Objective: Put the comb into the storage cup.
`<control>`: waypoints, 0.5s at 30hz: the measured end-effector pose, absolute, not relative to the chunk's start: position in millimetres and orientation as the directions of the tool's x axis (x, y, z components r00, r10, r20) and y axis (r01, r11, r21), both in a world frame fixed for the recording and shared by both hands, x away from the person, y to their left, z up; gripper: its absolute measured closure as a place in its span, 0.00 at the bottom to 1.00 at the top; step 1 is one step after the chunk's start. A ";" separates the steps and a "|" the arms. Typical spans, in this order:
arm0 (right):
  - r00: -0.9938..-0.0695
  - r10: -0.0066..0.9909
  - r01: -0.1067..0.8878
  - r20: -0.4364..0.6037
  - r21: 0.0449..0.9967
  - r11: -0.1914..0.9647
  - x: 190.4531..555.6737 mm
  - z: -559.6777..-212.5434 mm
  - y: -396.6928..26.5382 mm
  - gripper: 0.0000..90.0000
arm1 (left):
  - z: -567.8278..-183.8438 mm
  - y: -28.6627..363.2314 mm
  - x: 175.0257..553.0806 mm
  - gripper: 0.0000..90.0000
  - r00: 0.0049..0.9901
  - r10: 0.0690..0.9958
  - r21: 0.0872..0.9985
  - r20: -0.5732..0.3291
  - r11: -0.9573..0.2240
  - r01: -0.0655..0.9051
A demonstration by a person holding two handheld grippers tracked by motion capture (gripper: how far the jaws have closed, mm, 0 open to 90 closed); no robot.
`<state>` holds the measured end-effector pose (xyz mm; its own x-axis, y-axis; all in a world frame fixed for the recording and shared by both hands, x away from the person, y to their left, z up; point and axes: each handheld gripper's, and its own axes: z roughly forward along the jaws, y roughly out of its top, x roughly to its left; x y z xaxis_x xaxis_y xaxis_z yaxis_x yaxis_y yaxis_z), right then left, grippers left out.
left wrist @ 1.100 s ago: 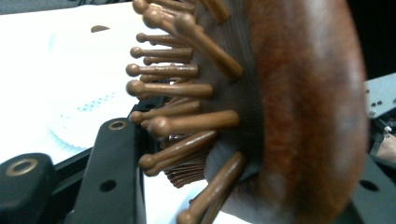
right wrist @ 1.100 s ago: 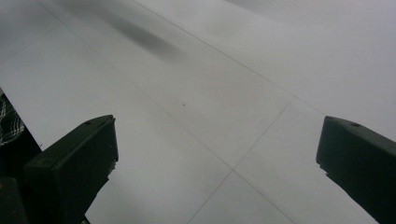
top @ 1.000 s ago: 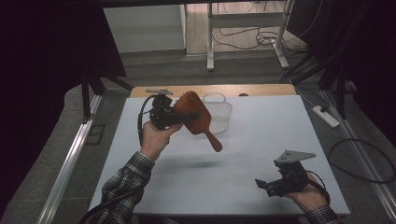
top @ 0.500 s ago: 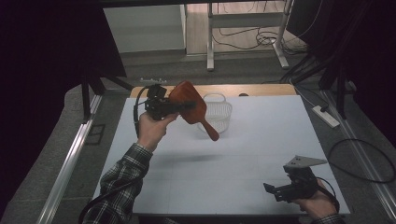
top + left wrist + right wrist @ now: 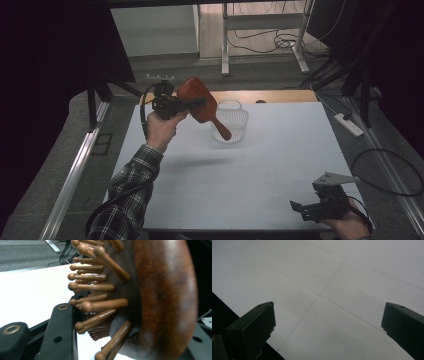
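My left hand-held gripper point(image 5: 192, 104) clamps the wooden hairbrush point(image 5: 200, 102) by its head, raised above the far left of the counter point(image 5: 260, 165), just beside the clear basket point(image 5: 231, 121). My right hand-held gripper point(image 5: 306, 209) gapes wide and empty at the near right edge, with bare counter between them.

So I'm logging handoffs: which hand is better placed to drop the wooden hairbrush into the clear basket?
Left. The left gripper is already shut on the hairbrush, held in the air right beside the clear basket. The right gripper sits open and empty at the table's near right corner.
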<state>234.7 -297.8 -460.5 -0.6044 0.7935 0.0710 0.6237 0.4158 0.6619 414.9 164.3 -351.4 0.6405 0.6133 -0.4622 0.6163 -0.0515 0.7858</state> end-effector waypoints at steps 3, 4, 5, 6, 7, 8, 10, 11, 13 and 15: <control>-0.600 0.797 0.626 0.075 0.665 0.408 232.5 -459.0 -300.1 0.00 | -351.3 163.8 419.4 0.57 0.635 0.617 0.785 -0.465 -0.044 0.618; -0.598 0.798 0.628 0.078 0.663 0.406 231.5 -458.5 -300.8 0.00 | -351.4 163.4 420.8 0.57 0.633 0.618 0.785 -0.466 -0.041 0.618; -0.594 0.801 0.630 0.078 0.664 0.403 230.8 -458.1 -301.3 0.00 | -351.5 163.1 422.0 0.57 0.633 0.619 0.786 -0.464 -0.041 0.617; -0.591 0.803 0.632 0.079 0.663 0.401 230.2 -457.9 -301.6 0.00 | -351.6 162.5 423.4 0.57 0.631 0.620 0.786 -0.466 -0.038 0.617; -0.592 0.802 0.630 0.077 0.664 0.401 229.8 -457.5 -302.5 0.00 | -351.7 162.0 424.9 0.57 0.630 0.622 0.786 -0.465 -0.037 0.618; -0.592 0.802 0.631 0.078 0.664 0.401 229.3 -457.2 -303.1 0.00 | -351.7 161.6 426.4 0.57 0.628 0.624 0.786 -0.465 -0.036 0.618; -0.586 0.806 0.634 0.077 0.664 0.397 228.2 -456.9 -303.8 0.00 | -351.4 160.7 429.1 0.57 0.625 0.629 0.787 -0.463 -0.033 0.616; -0.587 0.806 0.631 0.075 0.666 0.398 227.7 -456.6 -304.7 0.00 | -351.1 160.3 430.6 0.57 0.622 0.633 0.788 -0.461 -0.031 0.615; -0.585 0.808 0.631 0.074 0.667 0.395 226.4 -456.2 -305.5 0.00 | -350.4 160.1 433.2 0.57 0.619 0.638 0.789 -0.459 -0.029 0.614; -0.582 0.810 0.630 0.072 0.669 0.394 225.0 -455.7 -306.4 0.00 | -349.7 159.9 435.0 0.57 0.616 0.643 0.791 -0.455 -0.027 0.612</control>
